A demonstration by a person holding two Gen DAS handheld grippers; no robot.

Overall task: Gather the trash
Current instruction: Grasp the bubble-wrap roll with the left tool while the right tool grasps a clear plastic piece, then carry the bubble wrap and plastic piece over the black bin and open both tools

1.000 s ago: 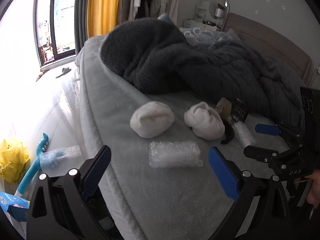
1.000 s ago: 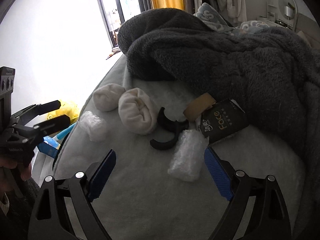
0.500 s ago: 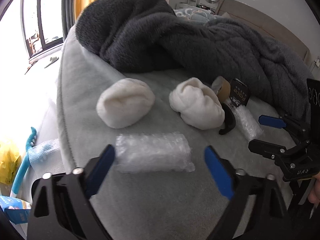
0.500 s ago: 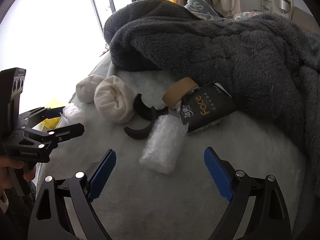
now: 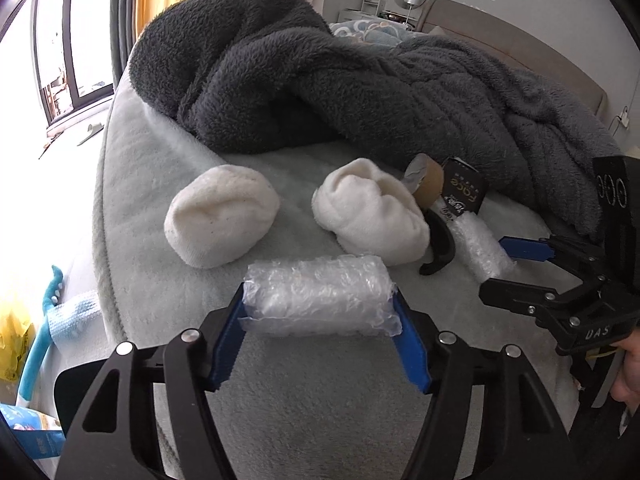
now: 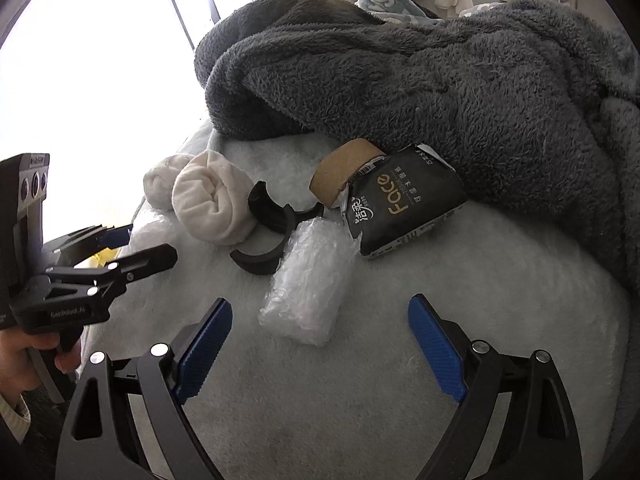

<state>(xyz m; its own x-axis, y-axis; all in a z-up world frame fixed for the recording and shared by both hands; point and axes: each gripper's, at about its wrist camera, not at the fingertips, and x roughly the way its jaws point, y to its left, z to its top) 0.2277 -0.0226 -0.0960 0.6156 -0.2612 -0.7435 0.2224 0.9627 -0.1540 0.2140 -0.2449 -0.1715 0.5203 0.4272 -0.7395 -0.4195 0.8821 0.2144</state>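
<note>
A roll of bubble wrap lies on the pale bed cover, and my left gripper is shut on its two ends. A second bubble wrap roll lies ahead of my right gripper, which is open and empty just short of it. That roll also shows in the left wrist view. A black "Face" tissue packet, a brown tape core and black curved plastic pieces lie beyond it. The left gripper shows in the right wrist view.
Two rolled white socks lie on the bed behind the held roll. A dark grey fleece blanket is heaped across the bed. On the floor at left are a yellow bag and a blue handle.
My left gripper moved forward around the near bubble wrap roll and closed on it. My right gripper moved closer to the second roll and stayed open.
</note>
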